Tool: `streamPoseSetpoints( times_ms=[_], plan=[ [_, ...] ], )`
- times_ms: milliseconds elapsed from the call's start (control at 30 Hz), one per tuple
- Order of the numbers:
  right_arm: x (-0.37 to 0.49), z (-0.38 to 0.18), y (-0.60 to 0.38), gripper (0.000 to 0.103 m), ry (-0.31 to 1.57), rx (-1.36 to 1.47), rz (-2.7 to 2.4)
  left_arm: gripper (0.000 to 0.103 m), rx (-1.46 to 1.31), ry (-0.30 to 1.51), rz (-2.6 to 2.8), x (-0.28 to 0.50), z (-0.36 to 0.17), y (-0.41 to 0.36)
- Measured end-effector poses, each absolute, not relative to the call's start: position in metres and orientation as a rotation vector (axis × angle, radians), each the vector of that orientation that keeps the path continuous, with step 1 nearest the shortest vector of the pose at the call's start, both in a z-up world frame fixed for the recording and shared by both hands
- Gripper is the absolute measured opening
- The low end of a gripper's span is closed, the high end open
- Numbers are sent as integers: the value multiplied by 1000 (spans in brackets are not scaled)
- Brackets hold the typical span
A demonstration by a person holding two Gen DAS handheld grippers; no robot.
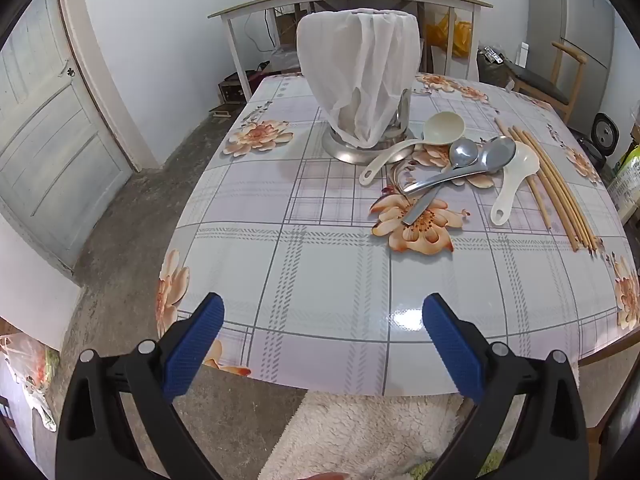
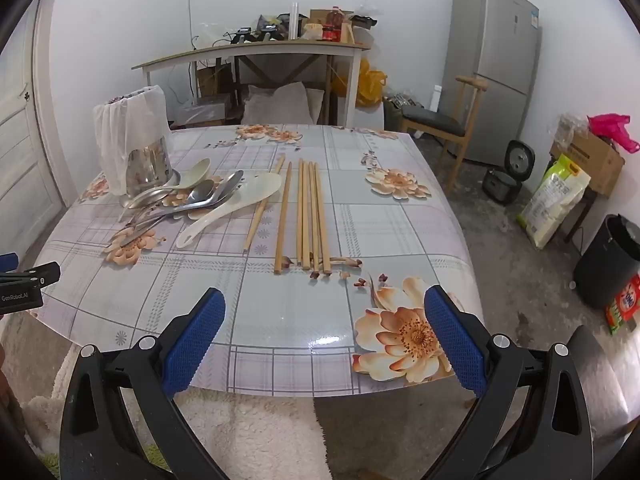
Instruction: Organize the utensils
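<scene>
A steel utensil holder (image 1: 394,120) draped with a white cloth (image 1: 358,72) stands at the table's far left; it also shows in the right wrist view (image 2: 150,170). Beside it lie steel spoons (image 1: 464,166) (image 2: 192,202), a cream ladle (image 1: 424,134) and a cream rice paddle (image 1: 514,178) (image 2: 240,204). Several wooden chopsticks (image 1: 554,188) (image 2: 310,216) lie in a row to their right. My left gripper (image 1: 322,320) and my right gripper (image 2: 324,316) are both open and empty, held over the table's near edge.
The table has a glossy floral cloth (image 2: 280,300). A fluffy white rug (image 1: 360,436) lies below the near edge. A wooden chair (image 2: 440,124), a fridge (image 2: 496,64), a side table (image 2: 256,52) and floor clutter (image 2: 556,204) stand behind and to the right. A door (image 1: 44,140) is at left.
</scene>
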State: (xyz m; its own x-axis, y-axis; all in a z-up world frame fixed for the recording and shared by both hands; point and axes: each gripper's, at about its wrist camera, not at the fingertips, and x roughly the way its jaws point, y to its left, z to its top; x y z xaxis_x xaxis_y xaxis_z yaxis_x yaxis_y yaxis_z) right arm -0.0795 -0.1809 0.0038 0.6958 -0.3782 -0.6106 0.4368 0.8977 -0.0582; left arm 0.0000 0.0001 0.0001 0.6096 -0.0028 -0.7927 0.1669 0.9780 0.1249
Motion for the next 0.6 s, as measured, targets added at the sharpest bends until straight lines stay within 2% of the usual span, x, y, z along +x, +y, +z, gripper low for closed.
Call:
streamPoseSetpoints(
  times_ms=[600],
  plan=[
    [-77, 4, -180, 95, 660, 89, -452, 97, 196, 916, -97, 0, -5, 1]
  ],
)
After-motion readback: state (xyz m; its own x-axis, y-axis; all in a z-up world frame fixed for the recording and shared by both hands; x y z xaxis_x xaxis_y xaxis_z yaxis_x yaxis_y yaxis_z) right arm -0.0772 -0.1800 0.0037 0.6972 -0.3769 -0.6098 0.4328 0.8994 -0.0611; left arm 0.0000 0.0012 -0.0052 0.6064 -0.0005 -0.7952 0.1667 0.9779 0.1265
